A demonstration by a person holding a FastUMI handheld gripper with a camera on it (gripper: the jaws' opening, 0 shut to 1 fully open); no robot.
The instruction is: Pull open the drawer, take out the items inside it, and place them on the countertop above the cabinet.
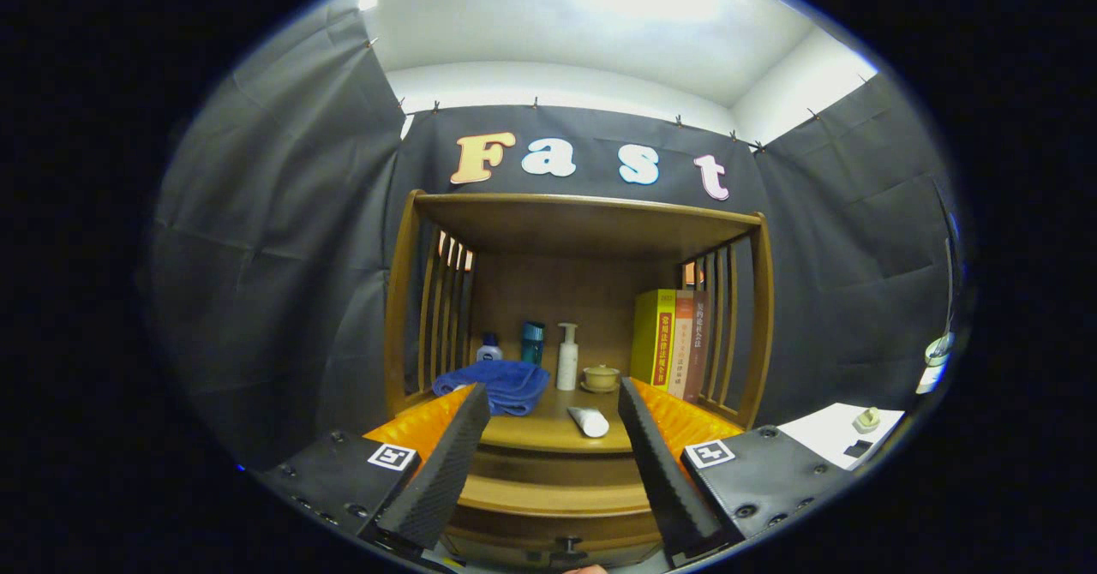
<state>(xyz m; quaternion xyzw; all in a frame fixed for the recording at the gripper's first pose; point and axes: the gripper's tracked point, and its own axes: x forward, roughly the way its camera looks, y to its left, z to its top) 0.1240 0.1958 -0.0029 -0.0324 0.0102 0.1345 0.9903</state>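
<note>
- The wooden cabinet (583,300) stands dead ahead, its counter (548,427) already carrying a blue towel (501,384), bottles, a small cup, a white tube (590,421) and books (673,338) on the right.
- The drawer (553,527) sits below the counter, apparently closed; its dark knob (566,547) lies low between the fingers, so the contents are hidden.
- The gripper (553,463) has its jaws wide apart and holds nothing.
- To do this step well, I judge: drop the jaws level with the knob, centre them, close both fingers squarely, then pull straight back without twisting.
</note>
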